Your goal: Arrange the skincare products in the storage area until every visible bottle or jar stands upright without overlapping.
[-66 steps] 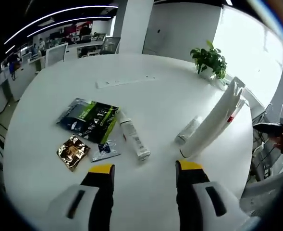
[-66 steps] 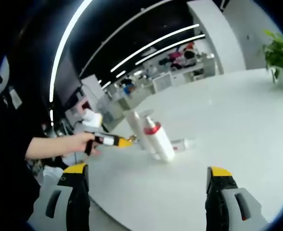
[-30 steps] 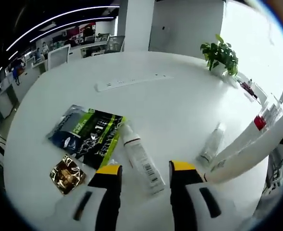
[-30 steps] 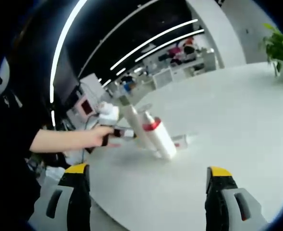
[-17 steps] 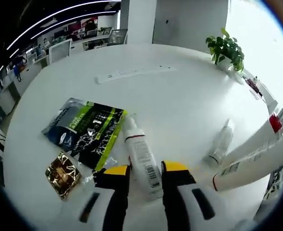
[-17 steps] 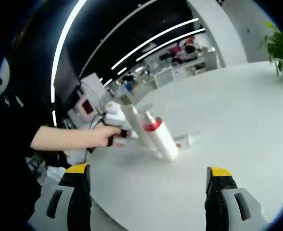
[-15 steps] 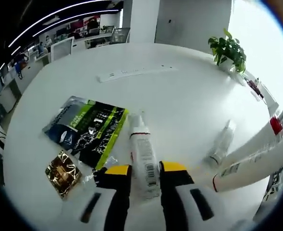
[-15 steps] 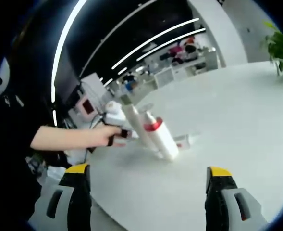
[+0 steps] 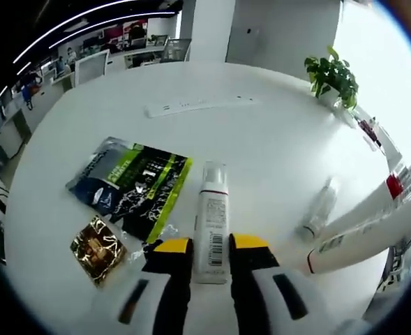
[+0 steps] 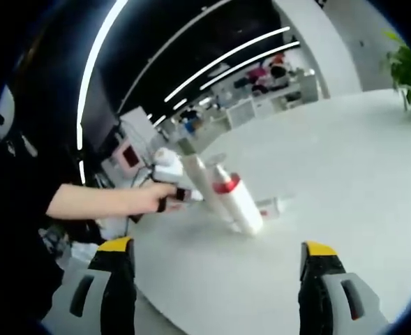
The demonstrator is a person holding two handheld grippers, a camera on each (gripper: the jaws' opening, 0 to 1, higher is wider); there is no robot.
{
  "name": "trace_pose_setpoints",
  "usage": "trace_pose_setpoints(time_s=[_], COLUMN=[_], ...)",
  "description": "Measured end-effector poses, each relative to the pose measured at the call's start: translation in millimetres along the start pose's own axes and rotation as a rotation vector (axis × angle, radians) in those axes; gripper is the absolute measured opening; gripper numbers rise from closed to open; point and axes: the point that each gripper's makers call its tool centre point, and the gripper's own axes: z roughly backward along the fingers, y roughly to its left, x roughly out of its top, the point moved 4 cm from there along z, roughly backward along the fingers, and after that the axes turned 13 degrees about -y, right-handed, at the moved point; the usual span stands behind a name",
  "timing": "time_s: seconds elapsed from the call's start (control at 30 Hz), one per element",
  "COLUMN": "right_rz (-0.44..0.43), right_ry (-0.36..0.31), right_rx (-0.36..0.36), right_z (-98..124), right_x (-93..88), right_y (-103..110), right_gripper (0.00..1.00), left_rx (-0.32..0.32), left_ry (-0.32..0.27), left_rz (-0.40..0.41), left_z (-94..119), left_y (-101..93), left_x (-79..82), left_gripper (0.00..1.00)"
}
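Observation:
My left gripper (image 9: pixel 212 246) is shut on a white bottle (image 9: pixel 212 206) that lies along the white table (image 9: pixel 261 139), cap pointing away from me. Right of it lies a small clear bottle (image 9: pixel 319 208). Two long white bottles (image 9: pixel 362 227), one with a red band (image 9: pixel 393 185), lie at the right edge. In the right gripper view the same red-banded bottle (image 10: pixel 237 202) lies beside the small clear bottle (image 10: pixel 272 206). My right gripper (image 10: pixel 219 248) hangs wide open over the table's near edge, nothing between its jaws. A person's hand (image 10: pixel 153 197) holds the left gripper behind those bottles.
A green-and-black pouch (image 9: pixel 132 183) and a gold sachet (image 9: pixel 95 241) lie left of the held bottle. A white power strip (image 9: pixel 202 105) lies farther back, and a potted plant (image 9: pixel 333 72) stands at the far right edge. Office desks fill the background.
The left jaws have closed onto the white bottle, and the bottle has turned from slanted to in line with the jaws. The right gripper has barely moved.

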Motion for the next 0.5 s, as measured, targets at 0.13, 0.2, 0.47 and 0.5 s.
trace_pose_setpoints(time_s=[0.13, 0.2, 0.47, 0.5], right_rz=[0.003, 0.008, 0.021, 0.022], right_ry=[-0.006, -0.005, -0.014, -0.018], right_rx=[0.012, 0.022, 0.051, 0.055], right_z=[-2, -3, -4, -4], right_x=[2.7, 3.8, 8.8, 10.0], right_y=[5, 9, 19, 21], right_gripper=[0.99, 0.99, 0.99, 0.99], left_rx=[-0.006, -0.003, -0.002, -0.001], left_ry=[-0.028, -0.043, -0.099, -0.113], left_rz=[0.02, 0.024, 0.041, 0.04], left_z=[11, 17, 42, 47], left_y=[0.0, 0.5, 2.9, 3.8], left_x=[8.3, 11.8, 22.1, 24.2], left_gripper=[0.2, 0.2, 0.2, 0.2])
